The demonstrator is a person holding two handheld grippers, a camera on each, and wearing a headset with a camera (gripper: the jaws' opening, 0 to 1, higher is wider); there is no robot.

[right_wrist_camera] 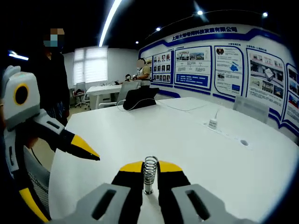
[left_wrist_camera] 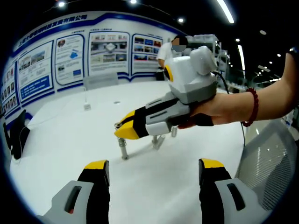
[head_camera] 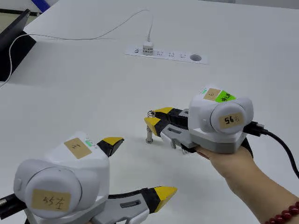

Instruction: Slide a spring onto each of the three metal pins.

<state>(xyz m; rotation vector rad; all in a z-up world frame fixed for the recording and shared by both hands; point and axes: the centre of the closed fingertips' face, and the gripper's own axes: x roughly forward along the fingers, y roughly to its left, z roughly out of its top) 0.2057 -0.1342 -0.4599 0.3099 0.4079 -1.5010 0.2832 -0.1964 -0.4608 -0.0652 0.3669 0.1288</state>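
Pinching a small spring (right_wrist_camera: 149, 170) upright between its nearly closed yellow-tipped fingers, the right gripper (head_camera: 156, 116) reaches in from 3 o'clock in the head view, held in a person's hand (head_camera: 223, 161). The spring sits directly above a pin (head_camera: 149, 135) that stands upright on the white table (head_camera: 84, 93) near the middle of that view. In the right gripper view the spring's lower end is right at the pin's top, though I cannot tell whether it is touching or around it. A second pin (head_camera: 173, 143) stands just beside the first, toward 4 o'clock, partly under the gripper's body. The left gripper (head_camera: 140, 165) hangs at 7 o'clock, its fingers spread wide over bare table, well apart from the pins. A power strip (head_camera: 166, 54) lies at 12 o'clock.
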